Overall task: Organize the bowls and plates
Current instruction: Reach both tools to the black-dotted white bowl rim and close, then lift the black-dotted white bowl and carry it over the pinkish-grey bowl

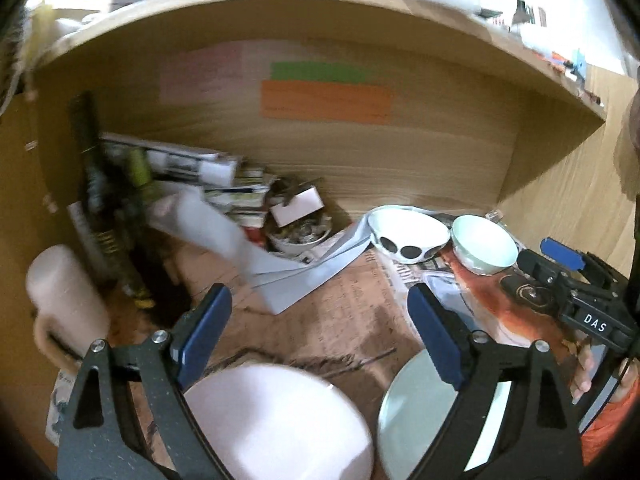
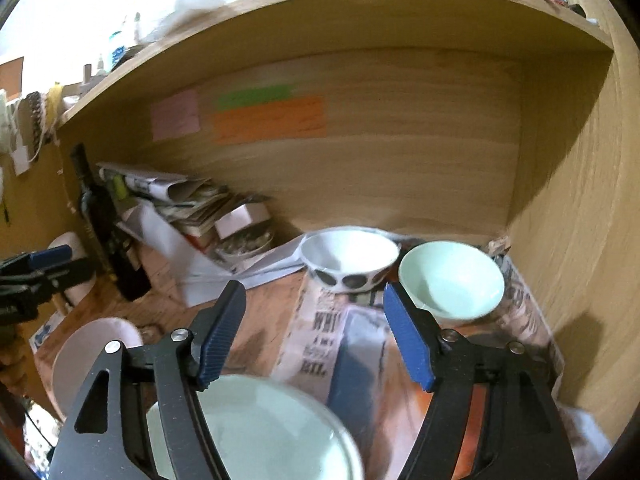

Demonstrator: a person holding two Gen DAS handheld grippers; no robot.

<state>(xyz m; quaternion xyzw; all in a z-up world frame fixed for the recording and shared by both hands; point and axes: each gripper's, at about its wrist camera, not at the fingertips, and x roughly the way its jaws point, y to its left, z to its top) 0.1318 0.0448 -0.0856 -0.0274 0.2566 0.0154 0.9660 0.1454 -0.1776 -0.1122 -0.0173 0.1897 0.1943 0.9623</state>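
Note:
A white bowl with black dots (image 1: 408, 236) (image 2: 348, 260) and a pale green bowl (image 1: 484, 248) (image 2: 450, 280) stand side by side at the back right of the wooden alcove. A pink plate (image 1: 276, 424) (image 2: 96, 360) lies at the front left. A pale green plate (image 1: 420, 412) (image 2: 264, 432) lies to its right. My left gripper (image 1: 320, 332) is open and empty, hovering above the two plates. My right gripper (image 2: 316, 328) is open and empty above the green plate; it also shows in the left wrist view (image 1: 560, 268).
A dark bottle (image 1: 104, 208), a heap of papers and booklets (image 1: 216, 184), a small dish of clutter (image 1: 300, 232) and a pale mug (image 1: 64, 300) crowd the left. Newspaper (image 2: 320, 344) covers the floor. The alcove's right wall (image 2: 580, 240) is close to the bowls.

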